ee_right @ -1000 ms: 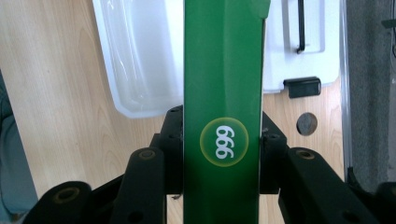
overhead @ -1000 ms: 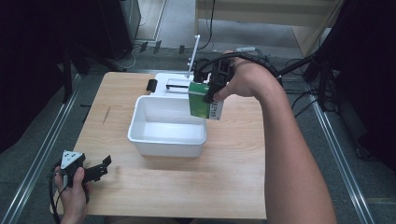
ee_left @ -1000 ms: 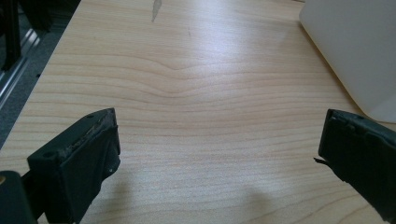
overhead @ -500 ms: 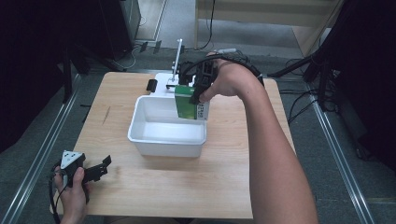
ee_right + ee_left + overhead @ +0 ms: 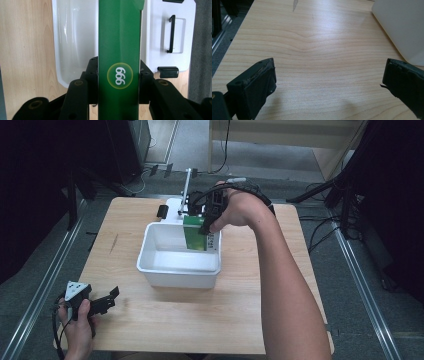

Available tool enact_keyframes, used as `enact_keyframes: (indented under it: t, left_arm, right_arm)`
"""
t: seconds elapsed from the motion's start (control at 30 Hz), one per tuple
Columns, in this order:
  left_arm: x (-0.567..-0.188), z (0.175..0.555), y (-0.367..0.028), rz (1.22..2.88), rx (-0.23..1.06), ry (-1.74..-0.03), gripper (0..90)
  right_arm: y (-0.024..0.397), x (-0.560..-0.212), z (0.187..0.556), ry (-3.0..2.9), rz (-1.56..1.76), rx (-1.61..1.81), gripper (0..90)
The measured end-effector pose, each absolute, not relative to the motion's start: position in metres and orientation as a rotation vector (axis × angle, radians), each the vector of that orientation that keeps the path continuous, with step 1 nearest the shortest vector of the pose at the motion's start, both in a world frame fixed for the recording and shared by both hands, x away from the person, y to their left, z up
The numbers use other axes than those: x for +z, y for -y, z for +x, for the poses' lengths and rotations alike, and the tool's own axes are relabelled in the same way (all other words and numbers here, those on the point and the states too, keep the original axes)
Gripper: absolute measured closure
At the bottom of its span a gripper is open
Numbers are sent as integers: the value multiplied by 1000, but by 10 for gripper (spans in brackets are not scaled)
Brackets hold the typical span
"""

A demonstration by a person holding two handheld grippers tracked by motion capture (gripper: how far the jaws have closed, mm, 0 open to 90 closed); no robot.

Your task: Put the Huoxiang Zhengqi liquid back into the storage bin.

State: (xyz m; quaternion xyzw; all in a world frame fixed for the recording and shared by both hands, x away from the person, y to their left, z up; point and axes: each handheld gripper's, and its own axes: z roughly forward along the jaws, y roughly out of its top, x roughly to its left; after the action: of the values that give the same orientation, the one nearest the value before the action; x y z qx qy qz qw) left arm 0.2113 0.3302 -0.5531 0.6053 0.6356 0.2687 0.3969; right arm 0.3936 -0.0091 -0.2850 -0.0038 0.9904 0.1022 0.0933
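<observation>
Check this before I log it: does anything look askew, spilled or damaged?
Nothing stands out. The right gripper holds the green box upright over the white tub; the left gripper sits open over bare table.

Even overhead light falls on the table [image 5: 150,320], while the room around it is very dark. Soft glare sits on the tabletop in the left gripper view; the jaws there are blurred, casting faint shadows

The green box [image 5: 119,50] carries "999" in white inside a yellow-ringed green circle. Print on its white side cannot be read.
</observation>
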Motion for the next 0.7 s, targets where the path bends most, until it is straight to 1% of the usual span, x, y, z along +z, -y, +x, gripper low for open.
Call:
enact_keyframes:
  t: [0.23, 0.7]
  left_arm:
    - [-553, 211, -330, 1535, 681, -1608, 0]
    - [-553, 211, -330, 1539, 677, -1610, 0]
  right_arm:
    - [9, -294, 395, -2947, -32, 293, 641]
    - [12, -326, 402, -2965, -75, 316, 640]
